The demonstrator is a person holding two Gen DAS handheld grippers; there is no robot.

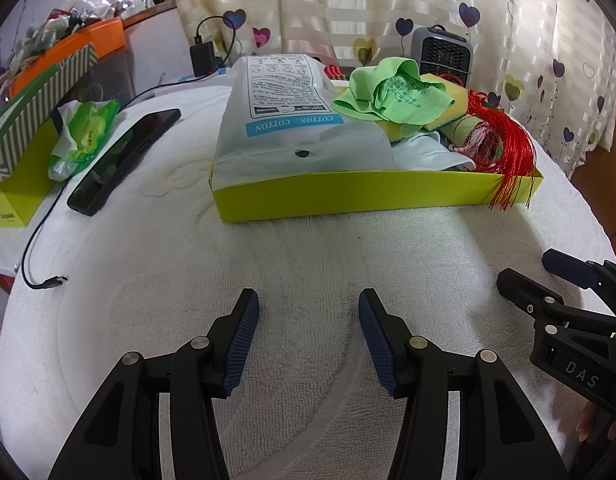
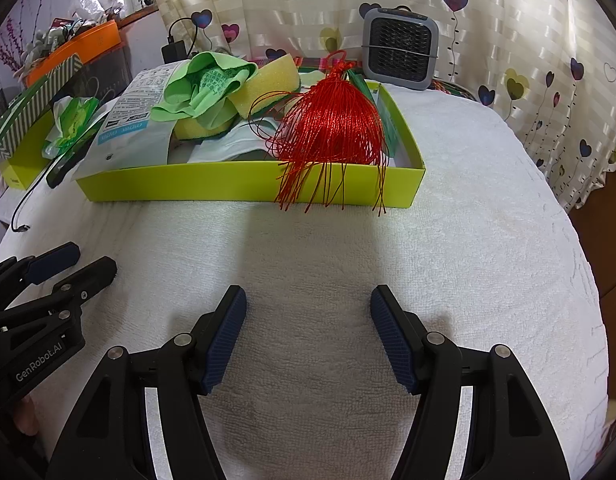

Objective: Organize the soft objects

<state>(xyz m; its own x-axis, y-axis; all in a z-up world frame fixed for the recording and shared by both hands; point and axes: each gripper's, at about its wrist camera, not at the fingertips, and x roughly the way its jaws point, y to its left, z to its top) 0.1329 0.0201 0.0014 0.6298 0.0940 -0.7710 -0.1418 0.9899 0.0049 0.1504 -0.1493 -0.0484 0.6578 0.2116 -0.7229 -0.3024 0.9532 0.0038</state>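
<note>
**Mei:** Left wrist view first: how full is the tray?

**Tom:** Fairly full. A white cotton pack lies along its left side, with a green cloth bunched on top of a yellow sponge. The red tassel sits at the right end, and some of its threads hang over the front wall.

**Mei:** Anything soft left outside?

**Tom:** A green wipes packet rests on a box to the left, beside a phone. I'd judge that's the one piece left, if it counts at all. The towel-covered surface in front of the tray holds nothing soft.

**Mei:** And the tools?

**Tom:** The left hand-held gripper hovers low over the towel, jaws wide and holding nothing. The right hand-held gripper is the same: spread apart and carrying nothing, well short of the tray.

**Mei:** So nearly finished?

**Tom:** Most likely. Tucking in the tassel threads and perhaps fetching the wipes is what seems left.
</note>
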